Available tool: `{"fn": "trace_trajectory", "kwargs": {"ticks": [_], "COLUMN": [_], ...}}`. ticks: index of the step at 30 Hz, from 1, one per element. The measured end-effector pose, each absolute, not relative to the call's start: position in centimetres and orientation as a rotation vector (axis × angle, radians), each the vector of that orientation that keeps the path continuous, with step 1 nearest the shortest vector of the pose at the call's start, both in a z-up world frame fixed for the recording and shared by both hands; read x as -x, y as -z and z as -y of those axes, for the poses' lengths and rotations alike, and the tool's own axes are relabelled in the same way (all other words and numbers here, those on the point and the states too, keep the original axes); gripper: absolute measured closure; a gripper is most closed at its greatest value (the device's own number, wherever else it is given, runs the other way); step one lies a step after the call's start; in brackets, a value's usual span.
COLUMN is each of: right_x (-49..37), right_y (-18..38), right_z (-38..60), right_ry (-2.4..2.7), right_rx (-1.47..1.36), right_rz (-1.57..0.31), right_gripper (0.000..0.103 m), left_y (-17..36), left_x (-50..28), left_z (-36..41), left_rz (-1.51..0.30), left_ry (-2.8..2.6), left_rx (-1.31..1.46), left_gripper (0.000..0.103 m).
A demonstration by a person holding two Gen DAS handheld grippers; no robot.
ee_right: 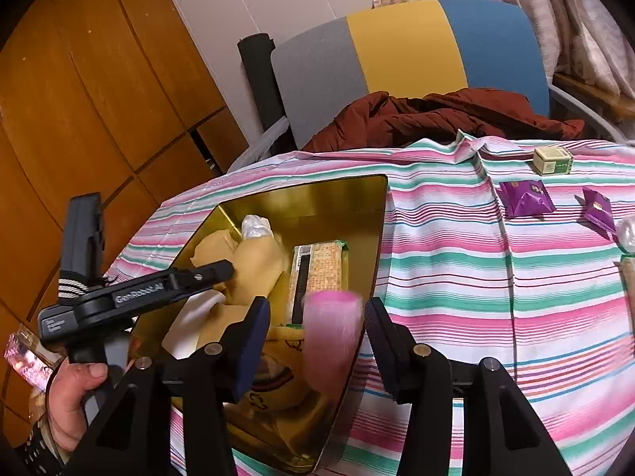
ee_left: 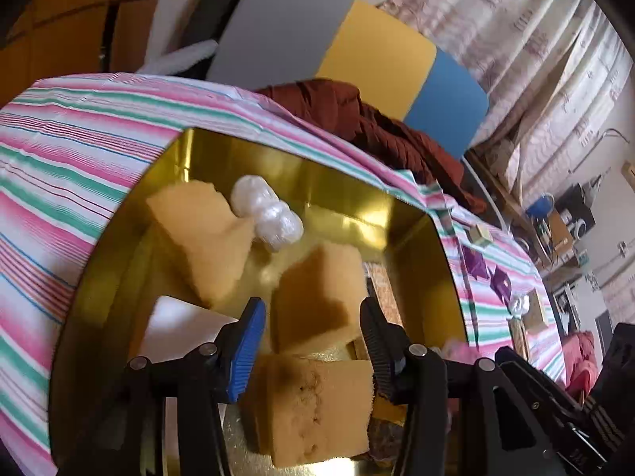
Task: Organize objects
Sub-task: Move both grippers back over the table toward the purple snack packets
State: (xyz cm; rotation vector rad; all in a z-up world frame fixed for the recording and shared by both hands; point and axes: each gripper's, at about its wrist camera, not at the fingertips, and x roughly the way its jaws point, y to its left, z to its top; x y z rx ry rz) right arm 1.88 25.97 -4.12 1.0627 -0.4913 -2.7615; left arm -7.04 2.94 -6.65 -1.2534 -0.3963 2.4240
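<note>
A gold tin box [ee_left: 222, 146] [ee_right: 317, 194] sits on the striped cloth and holds several yellow sponge pieces [ee_left: 202, 230], a white wrapped lump [ee_left: 266, 214] and a cracker pack [ee_right: 317, 269]. My left gripper [ee_left: 313, 337] hangs open over the box, with a sponge piece [ee_left: 321, 408] below and between its fingers, apparently loose. It also shows in the right wrist view [ee_right: 222, 269]. My right gripper [ee_right: 317, 329] is open above the box's near edge. A blurred pink object [ee_right: 333, 333] is between its fingers, not visibly gripped.
On the cloth to the right lie two purple packets [ee_right: 524, 198] [ee_right: 599, 208], a small cream box [ee_right: 551, 160] and a clear wrapped item [ee_right: 627, 234]. A chair [ee_right: 397, 63] with a dark red jacket [ee_right: 436, 119] stands behind the table.
</note>
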Motion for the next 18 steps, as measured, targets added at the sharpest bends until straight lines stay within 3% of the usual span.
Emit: {"fn": "trace_trajectory", "kwargs": {"ticks": [8,18], "right_x": [-2.7,-4.3], "right_y": [4.2,4.6], "right_z": [-27.3,-30.7], "right_ry": [2.783,2.840], "right_rx": [-1.048,-1.038], "right_rz": [0.561,0.673], "right_gripper": [0.047,0.041], "left_y": [5.2,4.4], "left_x": [5.7,3.8], "left_z": [-2.7,-6.9], "left_rz": [0.476,0.326], "left_ry": [-2.447,-2.379], "left_rx": [1.207,1.169], "left_gripper": [0.053,0.052]}}
